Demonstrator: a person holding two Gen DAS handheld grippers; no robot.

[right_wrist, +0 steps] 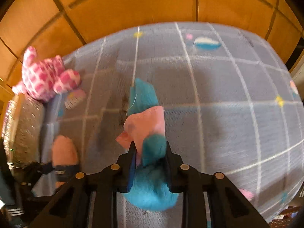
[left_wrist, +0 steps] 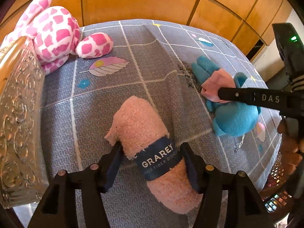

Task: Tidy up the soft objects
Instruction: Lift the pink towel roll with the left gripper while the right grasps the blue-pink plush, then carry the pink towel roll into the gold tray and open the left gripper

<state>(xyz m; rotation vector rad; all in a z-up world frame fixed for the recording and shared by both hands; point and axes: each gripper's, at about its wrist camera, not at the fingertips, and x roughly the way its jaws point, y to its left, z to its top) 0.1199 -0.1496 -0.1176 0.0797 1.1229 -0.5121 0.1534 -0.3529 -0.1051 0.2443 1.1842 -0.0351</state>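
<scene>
Left tongs (left_wrist: 150, 161): jaws apart, straddling the rolled pink dishcloth (left_wrist: 150, 142) at its navy paper band (left_wrist: 158, 159). Pads sit just beside the roll on both sides, a gap showing on the left, so no squeeze. The roll lies flat on the surface (left_wrist: 106, 98), lower centre of the left wrist view, pointing toward upper left. The band keeps it rolled, so that's probably the firmest place to pinch.

Right tongs (right_wrist: 151, 161): clamped on the blue plush toy (right_wrist: 152, 191), jaws pressing its middle where the pink cloth piece (right_wrist: 146, 123) meets the blue body. In the left wrist view the same toy lies at right of frame with a tong finger (left_wrist: 247, 96) across it, resting on the surface, not lifted as far as I can tell. Mid-body grip likely so the floppy ends don't swing. The right view is blurred, so the pad contact detail is unclear.

Further out: pink-and-white patchwork plush (left_wrist: 51, 30) at upper left, propped on the edge of an embossed silver box (left_wrist: 20, 117) along the left edge. The toys probably belong near that box, judging from the task. The surface wears a grey grid-print cloth; wooden cabinet doors (left_wrist: 152, 0) are behind. A hand (left_wrist: 290, 144) shows at lower right.
</scene>
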